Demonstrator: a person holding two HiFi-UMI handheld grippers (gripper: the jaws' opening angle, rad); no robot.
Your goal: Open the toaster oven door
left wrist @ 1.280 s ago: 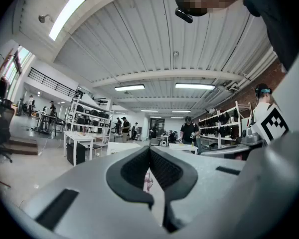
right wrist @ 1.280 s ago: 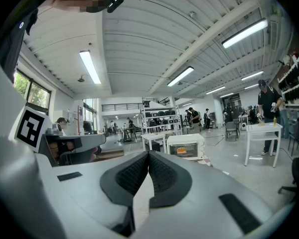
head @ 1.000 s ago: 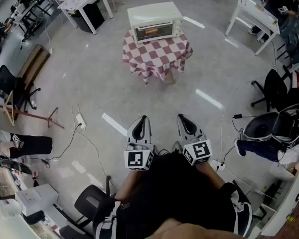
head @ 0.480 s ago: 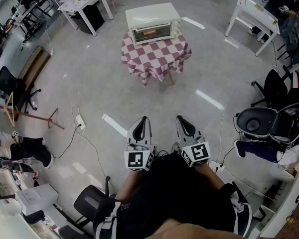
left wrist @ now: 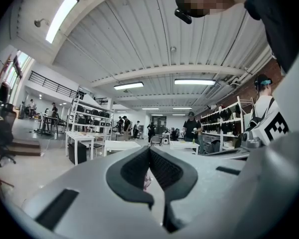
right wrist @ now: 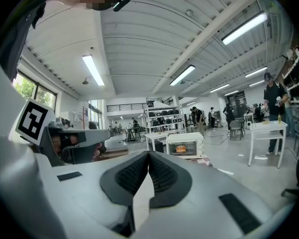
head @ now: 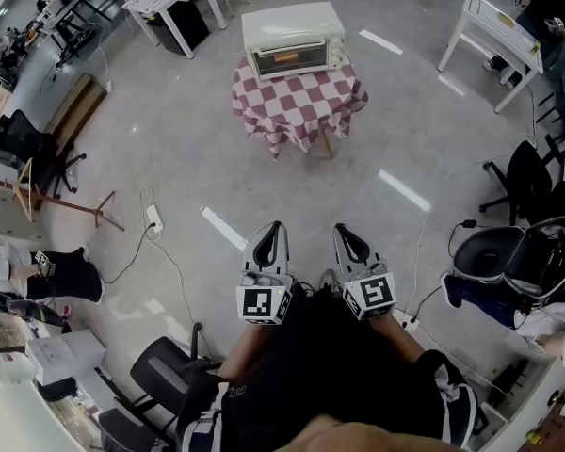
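Polished grey floor (head: 160, 149), toaster oven (head: 294, 38) on checkered table (head: 299, 102), left tongs (head: 274, 225) and right tongs (head: 343, 225) closed, empty

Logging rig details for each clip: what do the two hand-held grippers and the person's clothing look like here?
Both the left gripper and right gripper have light grey, tapered shells with dark, textured pads. Each carries a white cube printed with black square markers. The person wears a black top.
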